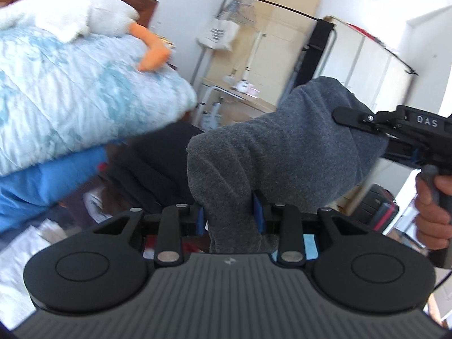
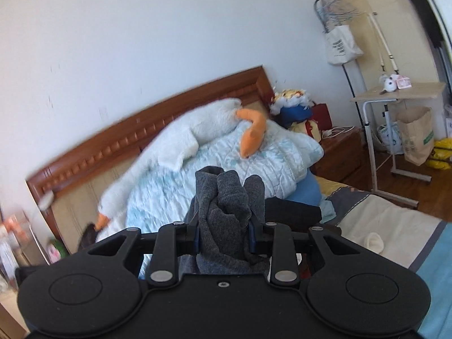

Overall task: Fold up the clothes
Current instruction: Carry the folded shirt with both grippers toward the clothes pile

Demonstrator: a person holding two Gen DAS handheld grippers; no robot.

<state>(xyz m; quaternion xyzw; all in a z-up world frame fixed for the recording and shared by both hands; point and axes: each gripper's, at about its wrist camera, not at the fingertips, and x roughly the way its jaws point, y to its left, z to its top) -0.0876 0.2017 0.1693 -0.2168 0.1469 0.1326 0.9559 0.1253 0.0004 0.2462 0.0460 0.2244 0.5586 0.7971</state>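
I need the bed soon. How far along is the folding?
Nothing looks folded yet. The left hand-held gripper and the right hand-held gripper each pinch a bunch of the grey knit garment, held up in the air. Laying it flat and folding remain; dark clothing waits by the quilt.

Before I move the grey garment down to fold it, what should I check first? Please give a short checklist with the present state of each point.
1. Left tongs closed on the grey garment: ok.
2. Right tongs closed on it: ok.
3. Garment spread flat between the tongs: not ok, bunched.
4. Garment lifted off the bed: ok.
5. Free flat place on the bed cover below: cannot tell.
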